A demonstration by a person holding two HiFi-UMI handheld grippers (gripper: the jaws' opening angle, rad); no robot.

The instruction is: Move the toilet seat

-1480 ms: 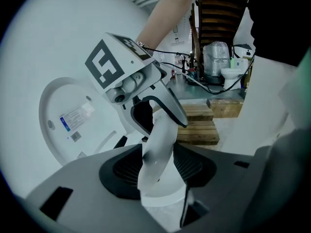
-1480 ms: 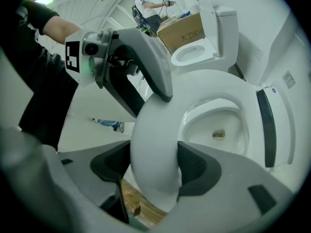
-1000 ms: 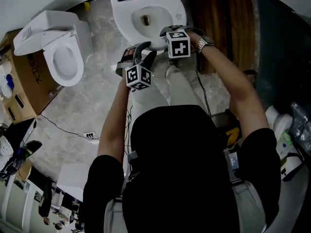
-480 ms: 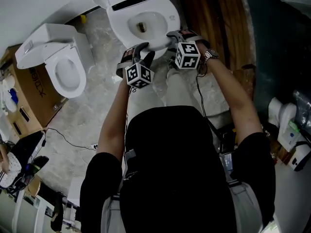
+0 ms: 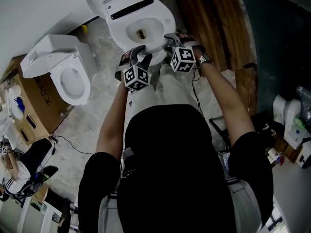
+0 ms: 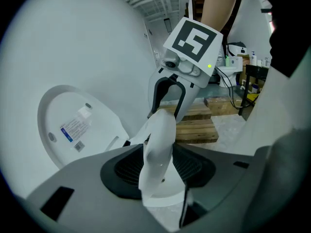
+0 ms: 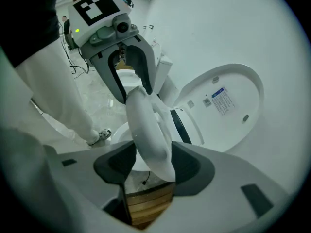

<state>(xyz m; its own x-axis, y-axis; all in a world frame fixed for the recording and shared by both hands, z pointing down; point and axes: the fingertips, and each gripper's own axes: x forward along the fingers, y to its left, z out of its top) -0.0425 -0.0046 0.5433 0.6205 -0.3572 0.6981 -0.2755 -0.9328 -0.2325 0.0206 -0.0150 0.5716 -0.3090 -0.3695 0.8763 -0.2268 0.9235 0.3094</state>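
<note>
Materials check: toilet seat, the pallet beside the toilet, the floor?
Toilet seat: glossy white, smooth moulded curve with soft highlights; likely plastic, though the look alone doesn't rule out ceramic.
Pallet: brown slats with visible grain; wood, apparently unfinished.
Floor: grey-white veining, slight sheen; stone or stone-look tile.

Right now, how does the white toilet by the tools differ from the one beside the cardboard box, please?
The white toilet by the tools has an oval lid raised; the white toilet beside the brown cardboard box has a boxy tank. The first's white seat ring lies in the left tool and the right tool, whose jaws are closing; the second is untouched. Both are white.
</note>
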